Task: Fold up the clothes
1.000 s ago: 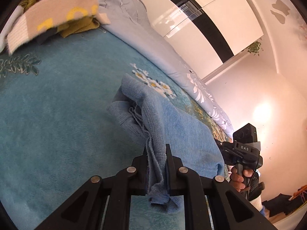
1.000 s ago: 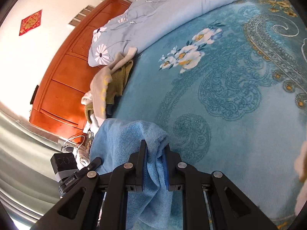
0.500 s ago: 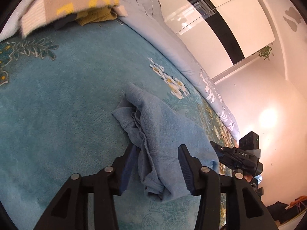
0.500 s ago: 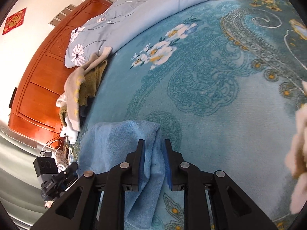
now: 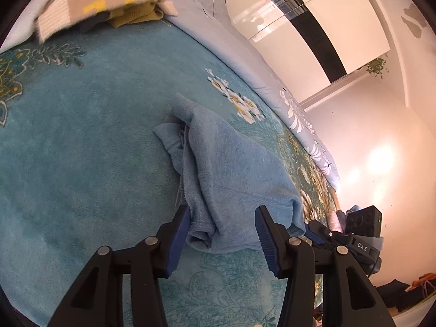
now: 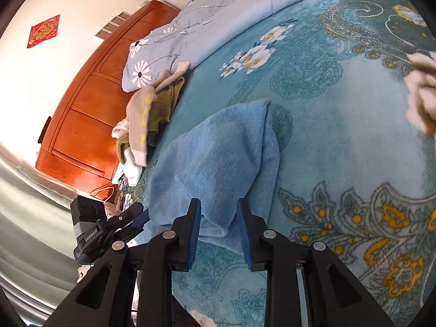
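Note:
A light blue fleece garment lies folded on the teal patterned bedspread. It also shows in the right wrist view. My left gripper is open, its blue pads on either side of the garment's near edge, not pinching it. My right gripper is open too, its pads astride the other near corner of the garment. Each gripper shows in the other's view, the right one and the left one.
A pile of clothes, beige with yellow print over olive knit, lies at the head of the bed. A pale blue floral duvet runs along the far side. A beige fluffy item lies at the right edge. A wooden headboard stands behind.
Both grippers were shut on the blue garment. The left opened first, then the right, and the garment has dropped onto the bedspread.

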Motion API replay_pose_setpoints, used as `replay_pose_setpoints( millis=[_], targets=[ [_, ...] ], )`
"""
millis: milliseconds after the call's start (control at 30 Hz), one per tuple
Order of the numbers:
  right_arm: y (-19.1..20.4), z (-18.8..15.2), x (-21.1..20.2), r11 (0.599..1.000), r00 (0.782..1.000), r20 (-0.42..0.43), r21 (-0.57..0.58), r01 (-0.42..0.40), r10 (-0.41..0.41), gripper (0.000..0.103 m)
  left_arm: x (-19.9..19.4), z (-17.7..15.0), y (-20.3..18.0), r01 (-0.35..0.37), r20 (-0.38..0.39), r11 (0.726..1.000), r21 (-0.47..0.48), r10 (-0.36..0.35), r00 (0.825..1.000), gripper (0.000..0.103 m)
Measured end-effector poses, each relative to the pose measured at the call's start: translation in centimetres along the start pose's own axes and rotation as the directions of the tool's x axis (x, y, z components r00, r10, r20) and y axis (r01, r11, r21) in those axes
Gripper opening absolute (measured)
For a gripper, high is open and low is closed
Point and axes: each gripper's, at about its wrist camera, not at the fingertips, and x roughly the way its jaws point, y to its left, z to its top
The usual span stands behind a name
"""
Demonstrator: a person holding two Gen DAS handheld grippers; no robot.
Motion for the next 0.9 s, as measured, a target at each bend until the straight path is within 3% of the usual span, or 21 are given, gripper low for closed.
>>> replay_pose_setpoints(
  millis=[167,400,733,800,867,900],
  targets=[
    [0.2,-1.0,-0.4,1.0,1.0,-0.003,-0.007,-0.012,0.012,0.028,-1.7,-0.1,-0.6,0.042,0.035,0.999,0.016,-0.043,0.998,0.053],
    [0.9,-1.2,0.7,0.999,1.0,-0.016,-0.031,0.019,-0.02,0.028,0.5,-0.6,-0.5,0.017,-0.028,1.0,0.018,-0.016,0.999,0.053],
    [1.2,-1.0,1.4,0.996,0.997,-0.013,-0.051,0.076,-0.077,0.028,0.5,0.0,-1.0,0.022,-0.001,0.998,0.052,-0.022,1.0,0.051],
    [1.4,-1.1,1.8,0.992,0.994,-0.014,-0.068,0.104,-0.105,0.028,0.5,0.1,-0.9,0.024,0.006,0.998,0.05,-0.025,1.0,0.042],
    [1.7,-1.2,1.8,0.985,0.989,0.006,-0.091,0.145,-0.146,0.028,0.5,0.2,-0.9,0.027,0.012,0.998,0.048,-0.028,1.0,0.007],
    [1.9,-1.2,1.8,0.981,0.986,0.019,-0.101,0.167,-0.166,0.028,0.5,0.2,-0.8,0.029,0.016,0.998,0.047,-0.029,0.999,0.003]
  ],
)
